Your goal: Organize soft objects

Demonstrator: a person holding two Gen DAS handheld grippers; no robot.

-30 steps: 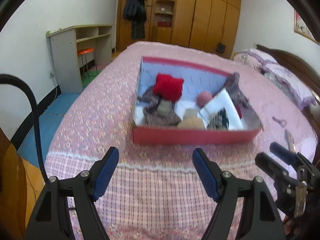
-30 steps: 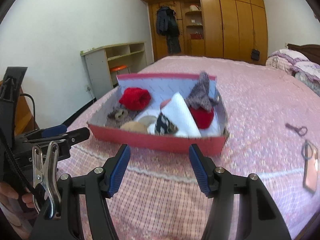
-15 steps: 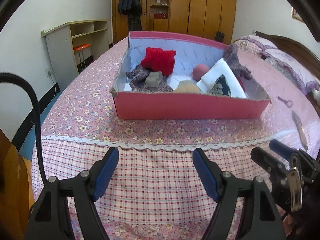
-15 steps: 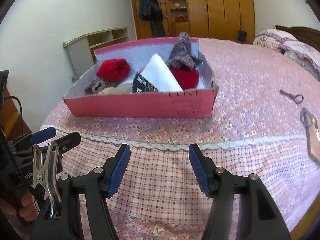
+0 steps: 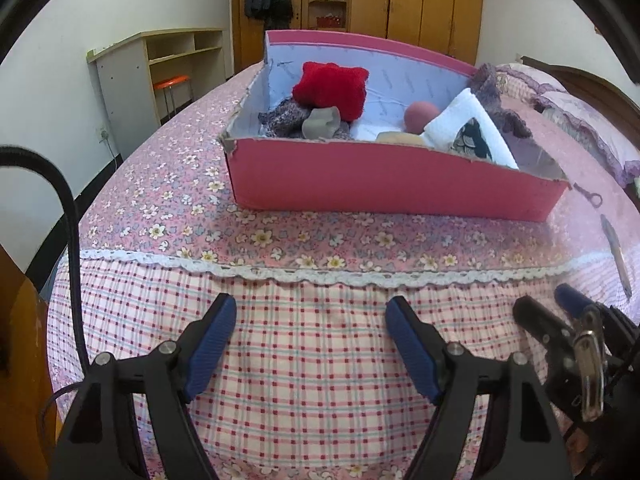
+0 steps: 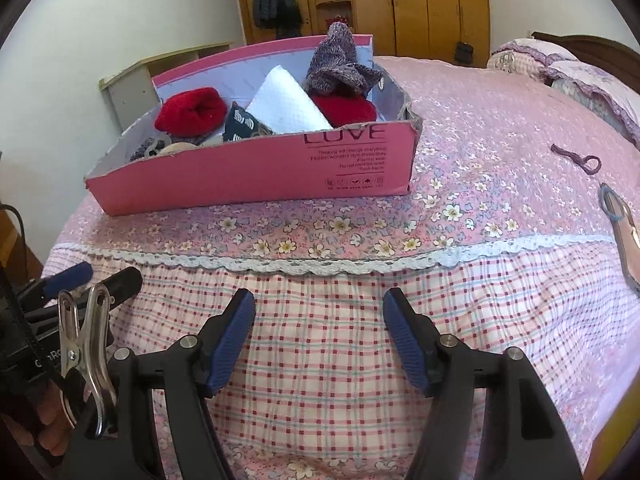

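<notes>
Pink floral bedspread [image 5: 168,184] under me. Left gripper [image 5: 310,336] and right gripper [image 6: 318,330] both spread, opening wider, nothing between them. Pink box [image 5: 384,176] of soft objects [image 5: 332,88] sits ahead, well beyond my fingertips.

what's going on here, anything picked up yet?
Nothing held yet. A person has a gripper in each hand over the foot of a bed. The left gripper is open and empty; the right gripper is opening, with nothing between its jaws. Ahead on the bedspread sits a pink box full of soft things: a red knit piece, a white towel, a grey knit piece draped over the far corner. All of it is untouched.
</notes>
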